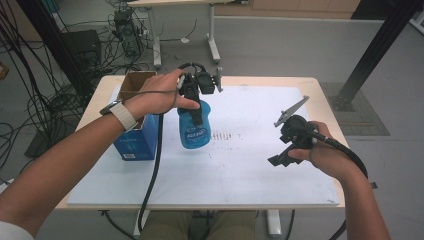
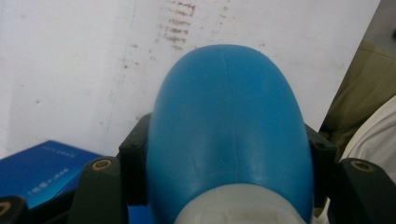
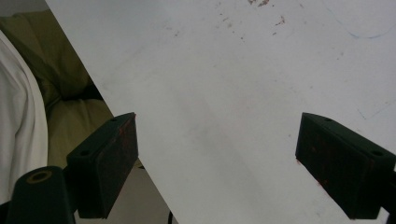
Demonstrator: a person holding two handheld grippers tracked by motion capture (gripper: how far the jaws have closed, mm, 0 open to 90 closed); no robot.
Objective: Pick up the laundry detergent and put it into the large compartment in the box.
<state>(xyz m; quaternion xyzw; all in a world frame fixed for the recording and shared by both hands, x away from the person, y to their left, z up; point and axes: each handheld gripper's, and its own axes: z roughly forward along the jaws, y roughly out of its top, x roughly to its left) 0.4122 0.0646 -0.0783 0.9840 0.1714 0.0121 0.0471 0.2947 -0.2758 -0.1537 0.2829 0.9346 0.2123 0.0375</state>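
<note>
Blue bottle (image 1: 194, 126) sat clamped in left tool (image 1: 196, 107), jaws pinching its upper body, left of desk (image 1: 260, 165) centre, just right of blue box (image 1: 135, 142). Seemingly lifted clear of white mat; contact underneath hard to judge. Right tool (image 1: 276, 159) hung wide, empty, near right edge. Best practice: keep bottle upright, grip firm, carry slow, avoid box corner.

Labels on blue bottle (image 1: 194, 129) and blue box (image 1: 134, 142) unreadable

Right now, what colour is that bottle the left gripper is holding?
Blue bottle with a white neck, clearest in the left gripper view.
</note>
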